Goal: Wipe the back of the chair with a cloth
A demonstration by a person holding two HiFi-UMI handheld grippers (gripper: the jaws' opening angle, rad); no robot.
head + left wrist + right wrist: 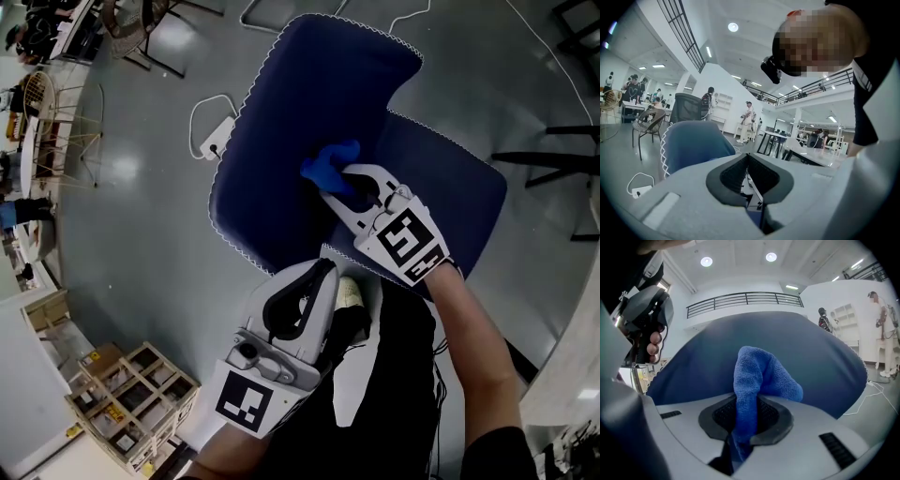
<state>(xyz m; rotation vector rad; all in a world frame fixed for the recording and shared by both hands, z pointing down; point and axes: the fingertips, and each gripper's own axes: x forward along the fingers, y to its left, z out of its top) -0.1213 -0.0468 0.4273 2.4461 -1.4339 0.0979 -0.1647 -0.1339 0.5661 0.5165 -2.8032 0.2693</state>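
Note:
A dark blue chair with white stitched edges fills the head view, its backrest [300,112] nearer me than its seat [450,178]. My right gripper [343,184] is shut on a bright blue cloth [330,165] and holds it against the backrest's surface. In the right gripper view the cloth [757,380] bulges out between the jaws of that gripper [746,411], with the chair back [815,352] right behind. My left gripper [323,269] hangs lower, by the backrest's near edge, shut with nothing in it. The left gripper view shows this gripper [748,159] beside the chair back [691,145].
A white power strip with its cable [213,142] lies on the grey floor left of the chair. A wooden crate [131,394] stands at lower left, rattan chairs [56,122] at far left, and black chair legs [553,159] at right. My shoe [349,292] is below the chair.

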